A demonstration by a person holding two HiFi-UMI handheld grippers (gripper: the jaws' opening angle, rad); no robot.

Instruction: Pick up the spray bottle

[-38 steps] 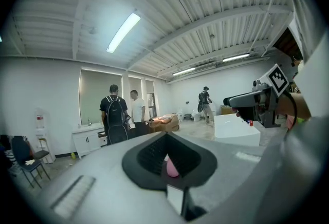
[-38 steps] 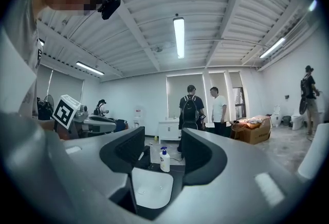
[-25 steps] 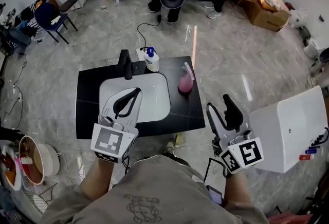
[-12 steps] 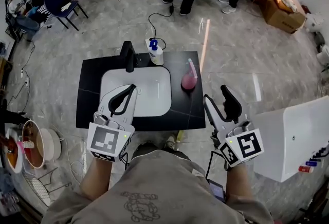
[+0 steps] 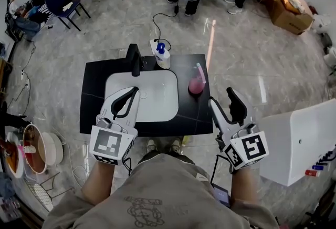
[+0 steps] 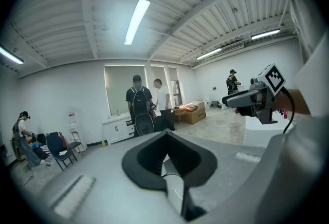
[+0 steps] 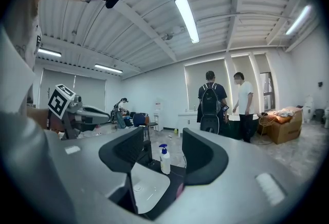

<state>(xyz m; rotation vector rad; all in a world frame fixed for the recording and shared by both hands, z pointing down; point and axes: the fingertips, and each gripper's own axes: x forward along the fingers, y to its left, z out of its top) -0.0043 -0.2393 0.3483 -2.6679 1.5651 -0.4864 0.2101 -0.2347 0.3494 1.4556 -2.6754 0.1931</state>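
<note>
Little has moved over the last half second: the left hand-held gripper and right hand-held gripper hold nearly the same positions, and the black surface sits slightly lower in the head view. Left jaws: together, nothing between them, over the front-left part of the white basin. Right jaws: apart, empty, near the front-right corner of the surface. Pink spray bottle: upright on the surface, just right of the basin, apart from both grippers. A white pump bottle stands beside the faucet.
</note>
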